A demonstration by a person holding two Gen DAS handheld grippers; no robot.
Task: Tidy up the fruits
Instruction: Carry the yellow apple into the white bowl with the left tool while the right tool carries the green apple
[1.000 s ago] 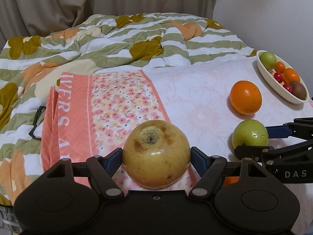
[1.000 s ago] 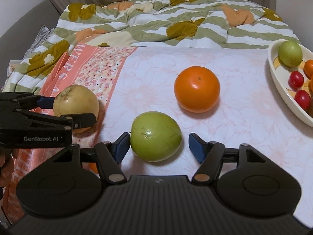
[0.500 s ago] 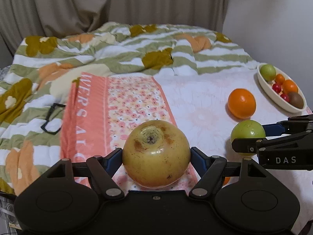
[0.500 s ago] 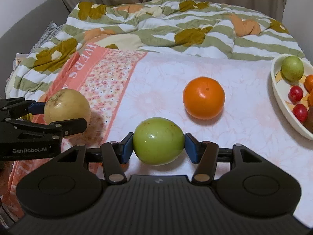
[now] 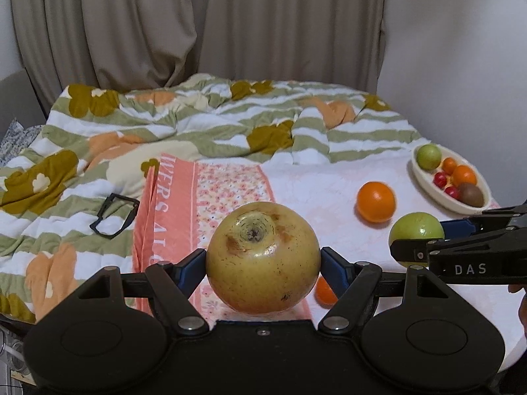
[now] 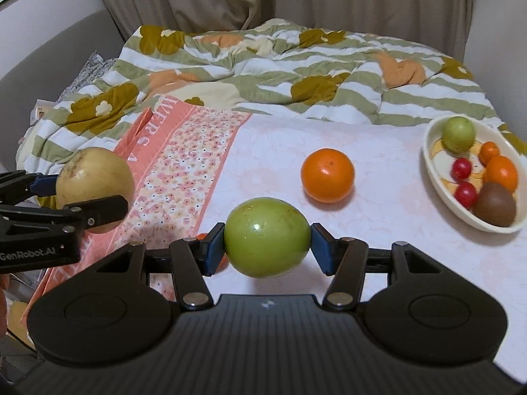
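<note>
The left gripper (image 5: 263, 260) is clamped on a yellow, brown-blotched apple (image 5: 263, 258); its side reads "GenRobot.AI" in the right wrist view. The right gripper (image 6: 266, 238) is clamped on a green apple (image 6: 266, 237); its body reads "DAS" in the left wrist view. Just beyond the right gripper an orange (image 6: 327, 175) lies on the pale sheet (image 6: 395, 197). Farther right, a white oval dish (image 6: 438, 177) holds fruit. Ahead of the left gripper a floral pink cloth (image 5: 230, 184) shows partial letters, "WERS". The striped quilt (image 5: 204, 125) lies beyond.
</note>
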